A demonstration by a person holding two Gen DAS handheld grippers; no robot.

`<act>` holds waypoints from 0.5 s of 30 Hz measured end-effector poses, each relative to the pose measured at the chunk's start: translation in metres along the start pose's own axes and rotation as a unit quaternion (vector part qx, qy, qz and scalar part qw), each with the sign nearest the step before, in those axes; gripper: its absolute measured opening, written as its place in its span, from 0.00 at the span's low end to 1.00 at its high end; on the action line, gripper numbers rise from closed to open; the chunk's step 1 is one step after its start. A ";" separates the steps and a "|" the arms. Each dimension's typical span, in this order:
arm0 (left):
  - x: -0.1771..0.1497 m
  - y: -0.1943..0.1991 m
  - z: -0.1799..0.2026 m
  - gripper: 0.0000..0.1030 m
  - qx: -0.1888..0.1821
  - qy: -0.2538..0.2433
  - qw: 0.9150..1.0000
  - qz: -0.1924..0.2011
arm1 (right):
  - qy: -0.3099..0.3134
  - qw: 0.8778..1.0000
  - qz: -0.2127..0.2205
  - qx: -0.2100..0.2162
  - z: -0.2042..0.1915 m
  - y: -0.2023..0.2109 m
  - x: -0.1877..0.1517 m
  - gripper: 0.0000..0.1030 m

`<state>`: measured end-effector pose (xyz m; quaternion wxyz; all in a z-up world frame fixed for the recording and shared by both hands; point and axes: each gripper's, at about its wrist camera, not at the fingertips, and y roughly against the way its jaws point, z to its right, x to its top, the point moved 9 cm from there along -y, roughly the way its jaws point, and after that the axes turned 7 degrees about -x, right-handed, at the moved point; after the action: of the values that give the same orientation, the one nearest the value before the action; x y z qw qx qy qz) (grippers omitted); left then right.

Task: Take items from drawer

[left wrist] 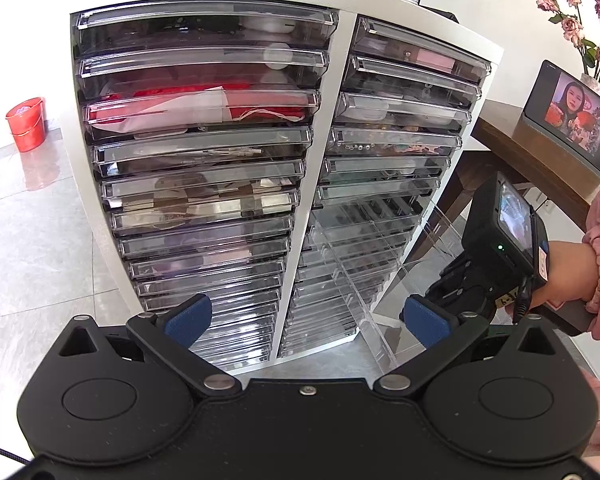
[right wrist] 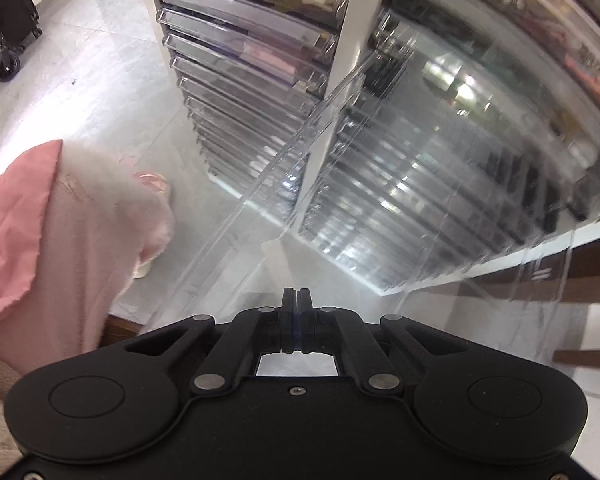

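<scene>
Left gripper (left wrist: 306, 320) spread wide and empty, right gripper (right wrist: 297, 300) pinched on the pulled-out clear drawer (right wrist: 440, 184) at 12 o'clock (contents blurred), white drawer cabinet (left wrist: 324, 128) beyond.

A pulled-out drawer (left wrist: 380, 248) juts from the cabinet's (left wrist: 324, 152) right column.

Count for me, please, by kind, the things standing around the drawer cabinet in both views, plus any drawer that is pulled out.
Red bucket: 1
Tablet: 1
Vase of pink flowers: 1
Black wheeled case: 1
Pulled-out clear drawer: 1
Total: 5
</scene>
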<state>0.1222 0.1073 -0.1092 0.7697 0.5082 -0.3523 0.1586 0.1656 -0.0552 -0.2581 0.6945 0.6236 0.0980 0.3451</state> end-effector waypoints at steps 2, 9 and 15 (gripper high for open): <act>0.000 0.000 0.001 1.00 -0.001 -0.001 1.000 -0.001 | -0.002 1.000 0.003 0.004 0.003 -0.001 0.002 0.04; -0.002 -0.002 0.002 1.00 -0.001 -0.002 1.000 -0.004 | 0.000 0.999 -0.013 0.052 -0.005 -0.016 0.000 0.35; -0.003 -0.003 0.001 1.00 -0.002 -0.001 1.000 -0.007 | 0.004 0.998 -0.023 0.055 -0.001 -0.015 0.003 0.04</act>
<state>0.1216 0.1060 -0.1130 0.7716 0.5092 -0.3497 0.1520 0.1730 -0.0520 -0.2715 0.6664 0.6575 0.1340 0.3251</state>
